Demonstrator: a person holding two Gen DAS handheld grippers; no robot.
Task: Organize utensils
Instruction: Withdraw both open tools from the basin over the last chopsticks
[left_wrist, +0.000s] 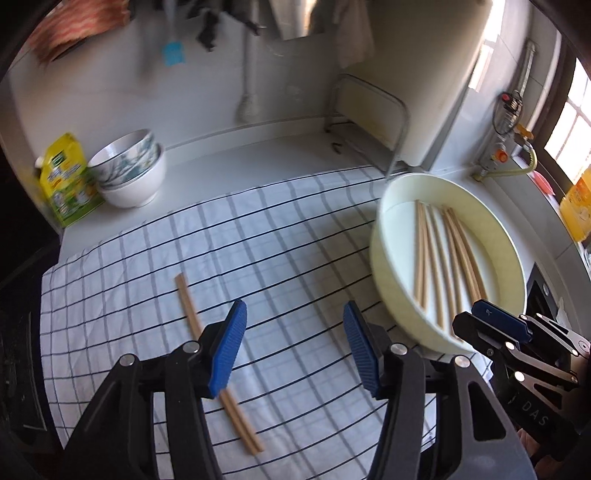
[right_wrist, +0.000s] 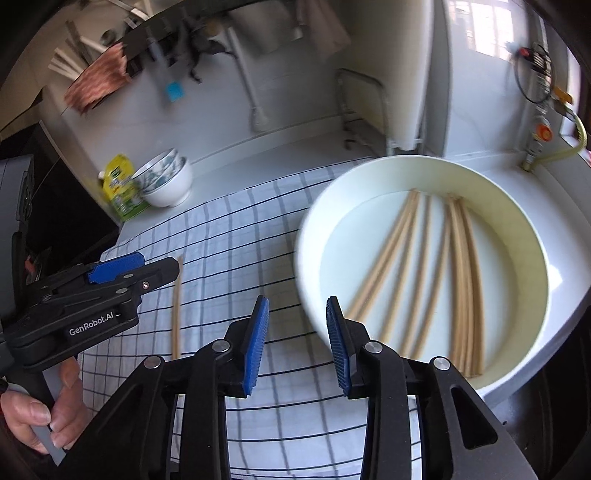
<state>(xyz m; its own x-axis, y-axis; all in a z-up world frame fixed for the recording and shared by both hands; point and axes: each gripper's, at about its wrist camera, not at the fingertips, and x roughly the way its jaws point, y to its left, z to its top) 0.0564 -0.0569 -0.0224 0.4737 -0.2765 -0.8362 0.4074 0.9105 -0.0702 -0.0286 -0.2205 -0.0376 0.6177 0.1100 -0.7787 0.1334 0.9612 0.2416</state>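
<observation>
A pair of wooden chopsticks (left_wrist: 192, 314) lies side by side on the checked cloth (left_wrist: 258, 240); it also shows in the right wrist view (right_wrist: 176, 317). A cream round basin (left_wrist: 391, 295) at the right holds several wooden chopsticks (left_wrist: 443, 254), seen too in the right wrist view (right_wrist: 424, 273) inside the basin (right_wrist: 532, 236). My left gripper (left_wrist: 293, 314) is open and empty above the cloth, just right of the loose pair. My right gripper (right_wrist: 297, 306) is open and empty over the basin's near-left rim. The right gripper shows at the lower right of the left wrist view (left_wrist: 491, 321).
Two stacked white patterned bowls (left_wrist: 129, 170) and a yellow-green pouch (left_wrist: 66, 181) stand at the back left. A metal rack (left_wrist: 369, 118) stands against the back wall. A gas valve and hose (left_wrist: 517, 151) and an orange bottle (left_wrist: 576, 206) are at the right.
</observation>
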